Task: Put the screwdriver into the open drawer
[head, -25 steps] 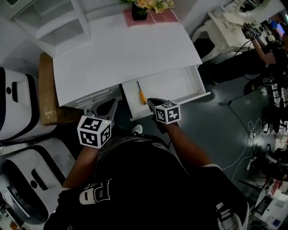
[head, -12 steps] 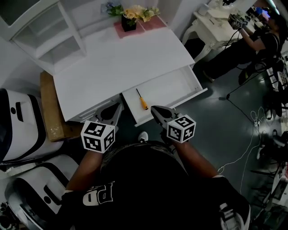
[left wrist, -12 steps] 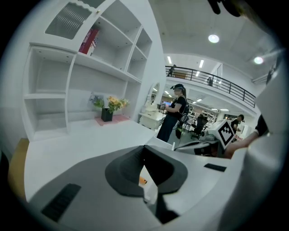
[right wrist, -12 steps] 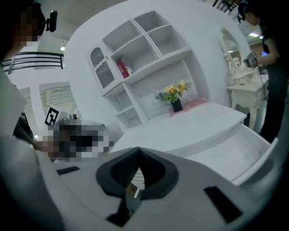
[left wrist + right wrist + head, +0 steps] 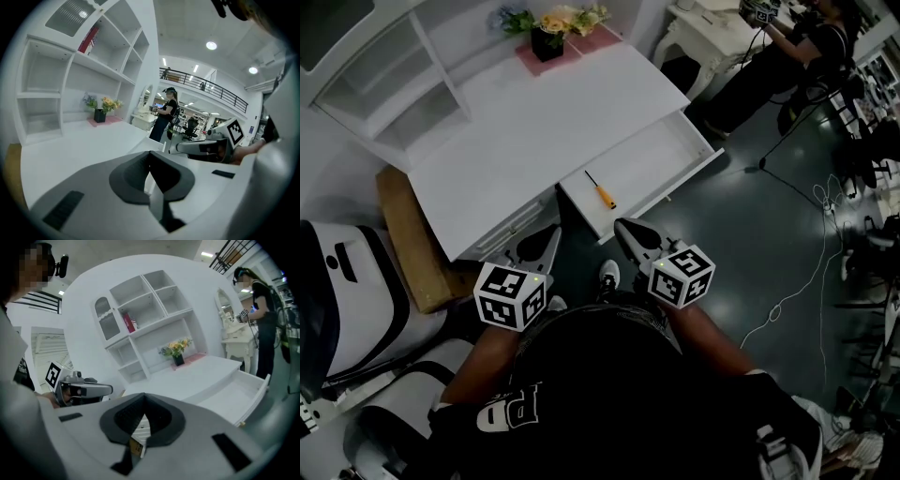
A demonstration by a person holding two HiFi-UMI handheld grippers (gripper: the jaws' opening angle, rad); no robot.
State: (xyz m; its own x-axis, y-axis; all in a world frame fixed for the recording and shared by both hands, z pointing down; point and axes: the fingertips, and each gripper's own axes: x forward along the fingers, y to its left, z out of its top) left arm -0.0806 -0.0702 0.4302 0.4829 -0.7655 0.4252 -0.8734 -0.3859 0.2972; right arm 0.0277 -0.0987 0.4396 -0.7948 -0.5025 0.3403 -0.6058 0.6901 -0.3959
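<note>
- The screwdriver [image 5: 601, 189] lay inside the open drawer [image 5: 661, 155], near the drawer's left end in the head view, flat on the white bottom. It touched no gripper.
- I judged the put-in part was done, so the step in hand was just to back off w/o bumping stuff.
- The left gripper [image 5: 549, 231] had its jaws pressed together w/ nothing in them. It hung in front of the desk [image 5: 553, 112], a bit apart from the drawer.
- The right gripper [image 5: 625, 226] had its jaws pressed together too, also w/ nothing in them. It hung just in front of the drawer's front edge, near the screwdriver but not touching.
- To do this well: keep both grippers out over the floor, away from the drawer front. A knock there could make the drawer slide or make the screwdriver roll.
- The right one was the closer one, so it needed the most care. Go slow and don't dip the tips back into the drawer.
- No need to grab again, I think. The tool looked settled.
- Which way it pointed: the orange handle was at the end near the drawer's front edge, nearer the person. The thin dark shaft & tip pointed toward the desk, i.e. the back of the drawer.
- Its long axis ran front-to-back across the drawer, a bit slanted, not along the drawer's long side. In the head view that was from lower right up to upper left.
</note>
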